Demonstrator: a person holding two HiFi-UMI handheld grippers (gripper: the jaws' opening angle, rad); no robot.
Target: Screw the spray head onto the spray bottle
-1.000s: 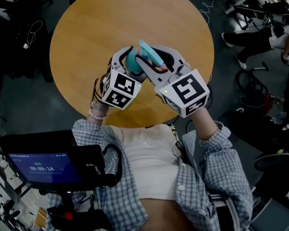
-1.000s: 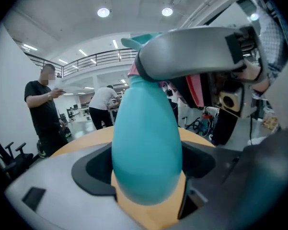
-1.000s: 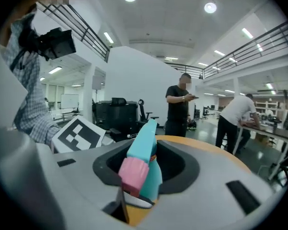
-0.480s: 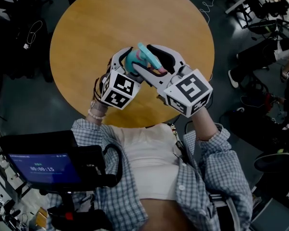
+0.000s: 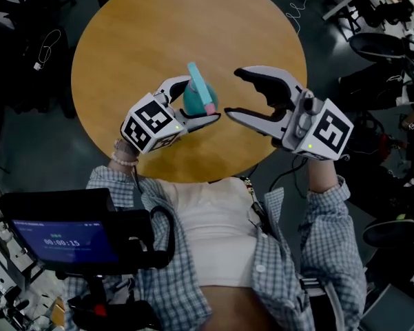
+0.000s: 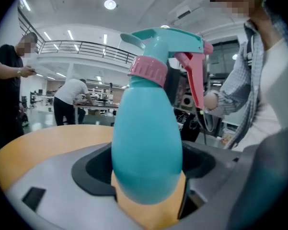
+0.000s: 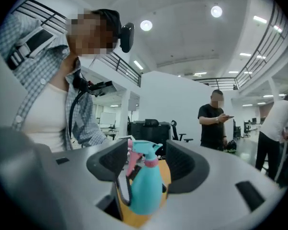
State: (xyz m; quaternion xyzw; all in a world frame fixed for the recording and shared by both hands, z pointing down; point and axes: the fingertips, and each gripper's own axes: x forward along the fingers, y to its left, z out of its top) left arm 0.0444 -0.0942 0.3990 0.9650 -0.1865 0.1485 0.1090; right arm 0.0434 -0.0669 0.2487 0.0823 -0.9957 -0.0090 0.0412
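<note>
Above the table's (image 5: 158, 33) near edge, left to right: left gripper (image 5: 204, 99) clamped on the teal spray bottle (image 5: 192, 103), with the spray head (image 5: 201, 88) seated on its pink collar (image 6: 148, 71). Right gripper (image 5: 233, 93) has its jaws just opened wide and empty, and is now drawn clear of the head it grasped a second earlier. Screwing appears complete.

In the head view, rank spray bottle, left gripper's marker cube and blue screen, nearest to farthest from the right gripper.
1. Spray bottle, just left of the right gripper, whose jaws have just been opening, nothing between them.
2. Marker cube of the left gripper, further left.
3. Blue screen, bottom left corner.
</note>
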